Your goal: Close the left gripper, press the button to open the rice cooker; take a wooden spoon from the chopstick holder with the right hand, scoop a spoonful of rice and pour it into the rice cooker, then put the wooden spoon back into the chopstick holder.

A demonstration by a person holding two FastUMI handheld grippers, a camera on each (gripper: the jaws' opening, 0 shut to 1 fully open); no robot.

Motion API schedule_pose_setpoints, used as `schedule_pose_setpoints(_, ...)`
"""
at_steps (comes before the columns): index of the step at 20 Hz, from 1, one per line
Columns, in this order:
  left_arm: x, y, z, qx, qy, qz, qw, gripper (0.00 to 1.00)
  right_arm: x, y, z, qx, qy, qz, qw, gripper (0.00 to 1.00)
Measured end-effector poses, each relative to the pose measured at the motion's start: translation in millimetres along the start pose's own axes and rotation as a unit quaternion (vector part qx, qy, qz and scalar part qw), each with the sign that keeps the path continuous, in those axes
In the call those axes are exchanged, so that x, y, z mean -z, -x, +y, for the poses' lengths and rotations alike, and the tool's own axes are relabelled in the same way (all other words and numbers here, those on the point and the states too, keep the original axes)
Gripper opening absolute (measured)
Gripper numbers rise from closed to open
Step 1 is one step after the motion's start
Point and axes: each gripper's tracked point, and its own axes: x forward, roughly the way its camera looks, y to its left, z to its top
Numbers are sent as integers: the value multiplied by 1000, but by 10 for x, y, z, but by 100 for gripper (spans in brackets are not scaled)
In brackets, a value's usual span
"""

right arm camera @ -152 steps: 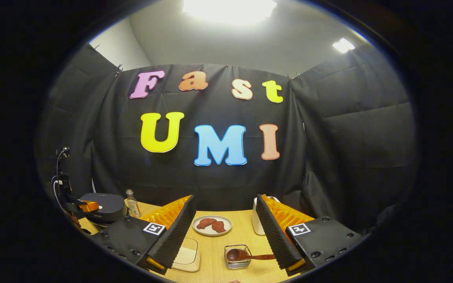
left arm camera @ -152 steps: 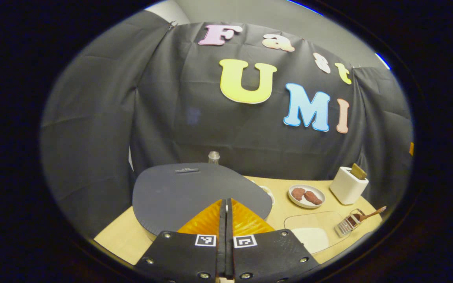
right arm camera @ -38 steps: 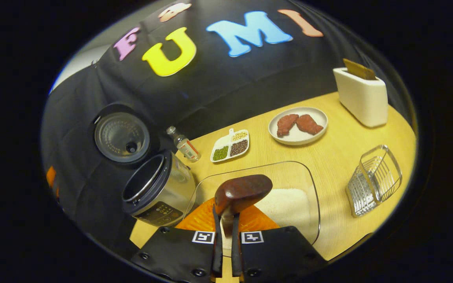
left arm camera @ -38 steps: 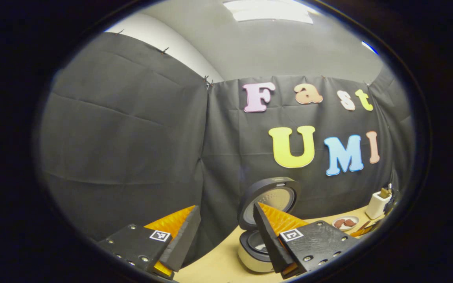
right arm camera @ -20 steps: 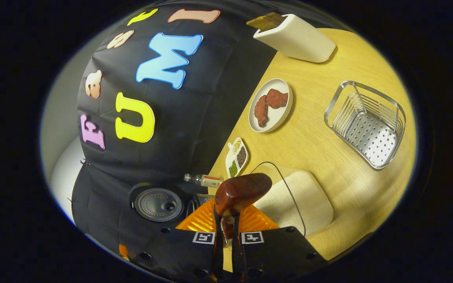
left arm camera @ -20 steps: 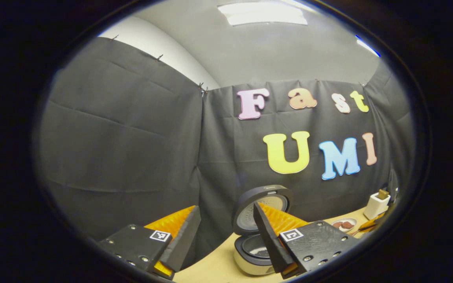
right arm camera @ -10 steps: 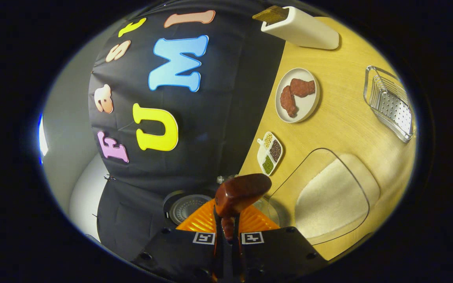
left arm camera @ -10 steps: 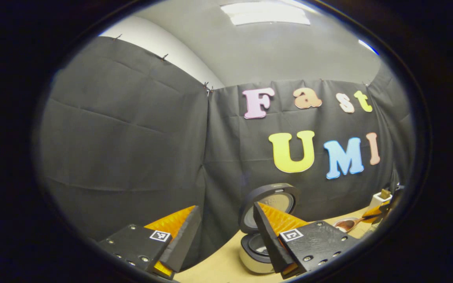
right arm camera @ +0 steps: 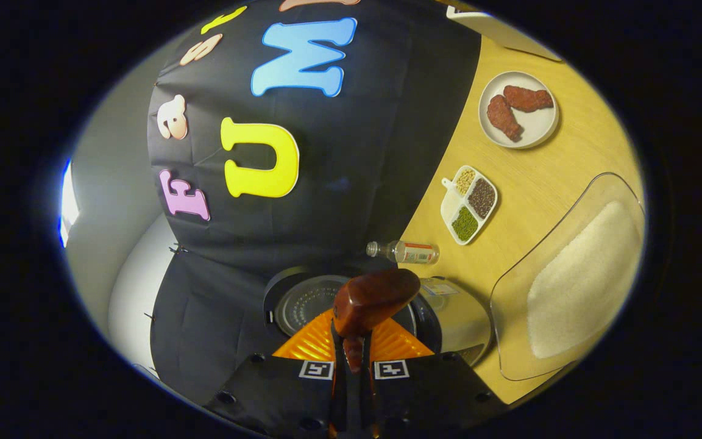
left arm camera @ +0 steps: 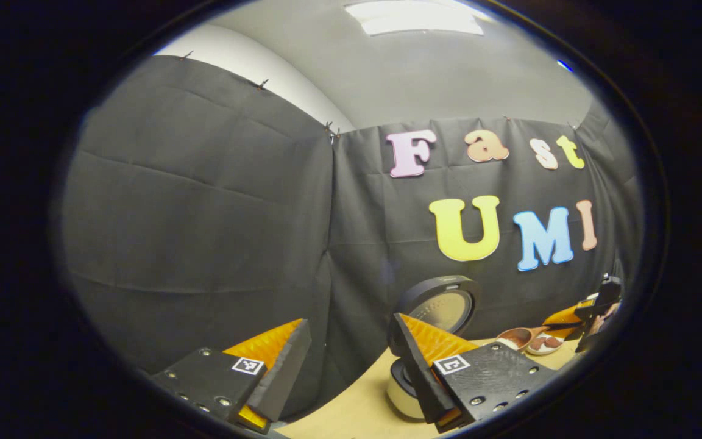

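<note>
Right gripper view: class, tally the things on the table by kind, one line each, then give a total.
Rice cooker: 1
Bottle: 1
Divided dish of grains: 1
Plate of meat: 1
Clear rice tray: 1
Total: 5

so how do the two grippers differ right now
The left gripper has its fingers spread wide with nothing between them; the right gripper is clamped on the wooden spoon. The left hangs back from the rice cooker; the right is over it. Both have orange, black-padded fingers.
</note>
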Motion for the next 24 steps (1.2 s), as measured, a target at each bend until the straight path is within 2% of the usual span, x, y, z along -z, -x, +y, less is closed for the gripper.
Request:
schedule_pose_setpoints(2,26,-1,89,-9,-1,1,1000,87,158,-178,50,-3,7,17,1000,7)
schedule_pose_setpoints(3,37,-16,150,-15,-1,1,1000,87,231,-264,55,-5,9,25,1000,10)
schedule_pose_setpoints(4,33,-26,216,-21,1,1,1000,83,297,-350,72,-6,8,33,999,7)
schedule_pose_setpoints(5,50,-26,273,-26,3,0,1000,83,359,-433,88,-8,10,40,999,10)
schedule_pose_setpoints(6,47,-21,328,-32,3,1,999,83,412,-511,94,-8,14,45,999,7)
schedule_pose_setpoints(7,81,9,408,-37,2,1,999,85,469,-569,102,-6,22,50,999,10)
schedule_pose_setpoints(11,101,28,605,-58,-3,5,998,87,748,-797,54,7,68,73,995,10)
schedule_pose_setpoints(12,128,37,649,-62,-4,6,998,83,809,-851,18,12,84,78,993,10)
schedule_pose_setpoints(14,141,61,714,-69,-5,10,998,87,912,-953,-63,25,118,84,989,10)
schedule_pose_setpoints(20,197,113,865,-87,-5,16,996,85,1051,-1089,-237,57,217,91,970,10)
schedule_pose_setpoints(24,259,127,880,-91,-2,20,996,85,1062,-1131,-333,88,311,89,942,10)
